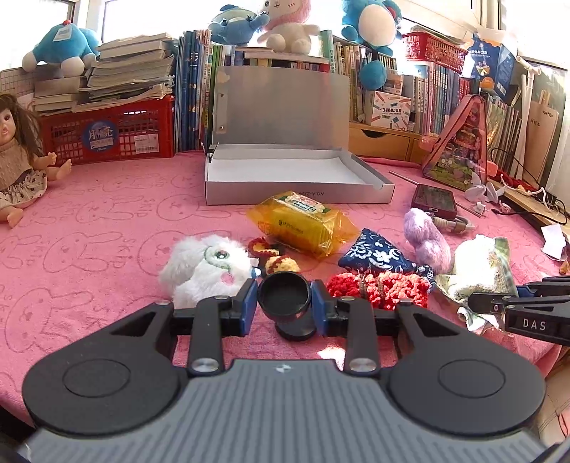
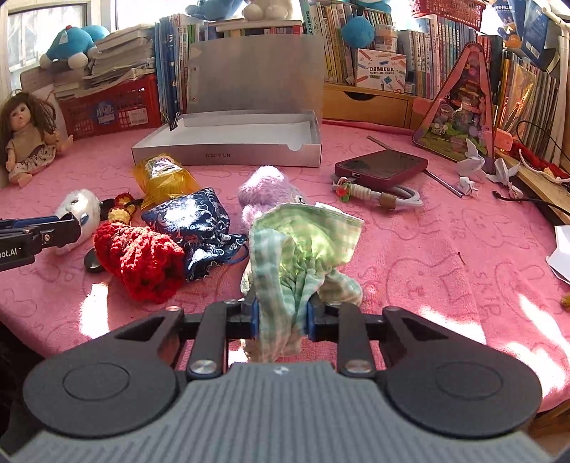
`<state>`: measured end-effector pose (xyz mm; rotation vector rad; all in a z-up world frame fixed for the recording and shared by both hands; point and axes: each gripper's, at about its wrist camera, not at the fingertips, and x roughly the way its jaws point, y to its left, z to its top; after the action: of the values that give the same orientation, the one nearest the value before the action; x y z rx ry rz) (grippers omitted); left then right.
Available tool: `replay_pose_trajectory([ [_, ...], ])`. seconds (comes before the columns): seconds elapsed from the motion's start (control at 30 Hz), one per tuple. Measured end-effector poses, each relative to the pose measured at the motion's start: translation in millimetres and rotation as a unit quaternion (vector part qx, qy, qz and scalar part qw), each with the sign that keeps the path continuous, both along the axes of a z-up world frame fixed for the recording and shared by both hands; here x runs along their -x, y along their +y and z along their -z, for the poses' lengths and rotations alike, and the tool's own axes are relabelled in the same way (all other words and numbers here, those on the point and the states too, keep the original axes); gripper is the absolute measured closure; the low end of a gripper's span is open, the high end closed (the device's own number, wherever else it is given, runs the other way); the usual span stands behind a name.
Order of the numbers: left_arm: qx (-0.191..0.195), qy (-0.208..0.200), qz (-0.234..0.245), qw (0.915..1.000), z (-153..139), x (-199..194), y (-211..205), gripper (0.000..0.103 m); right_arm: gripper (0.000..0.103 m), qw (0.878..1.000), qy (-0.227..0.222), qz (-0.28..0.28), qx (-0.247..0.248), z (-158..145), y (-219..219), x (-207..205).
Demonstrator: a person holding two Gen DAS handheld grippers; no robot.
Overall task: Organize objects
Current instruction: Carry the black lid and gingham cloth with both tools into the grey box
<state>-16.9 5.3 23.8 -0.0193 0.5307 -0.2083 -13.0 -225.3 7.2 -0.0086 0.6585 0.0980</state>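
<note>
Left gripper (image 1: 284, 302) clamps black cup (image 1: 284, 295) (right: green cloth (image 2: 302, 249)).

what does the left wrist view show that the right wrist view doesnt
Only the left wrist view shows the left hand-held gripper shut on a small black jar, and a pink-hooded plush on top of the books.

Only the right wrist view shows the right hand-held gripper shut on a green checked cloth, and a coiled white cable.

Both show the open silver box, the red crochet piece and the doll.
</note>
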Motion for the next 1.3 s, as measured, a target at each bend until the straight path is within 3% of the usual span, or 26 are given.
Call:
replay_pose_trajectory([
  [0.3,-0.003,-0.015,0.015,0.9998,-23,-16,-2,0.065,0.076,0.999,-0.037,-0.006,-0.035,-41,-4,-19],
  [0.47,0.016,-0.011,0.021,0.9996,-40,-42,4,0.065,0.076,0.998,-0.048,-0.013,-0.048,-55,-5,-41],
  [0.73,0.035,-0.012,0.028,0.9989,-63,-88,11,0.065,0.076,0.996,-0.040,-0.013,-0.081,-65,-13,-76],
  [1.3,0.010,-0.013,0.010,0.9998,-83,-201,15,0.065,0.076,0.992,-0.007,-0.001,-0.129,-80,-29,-171],
])
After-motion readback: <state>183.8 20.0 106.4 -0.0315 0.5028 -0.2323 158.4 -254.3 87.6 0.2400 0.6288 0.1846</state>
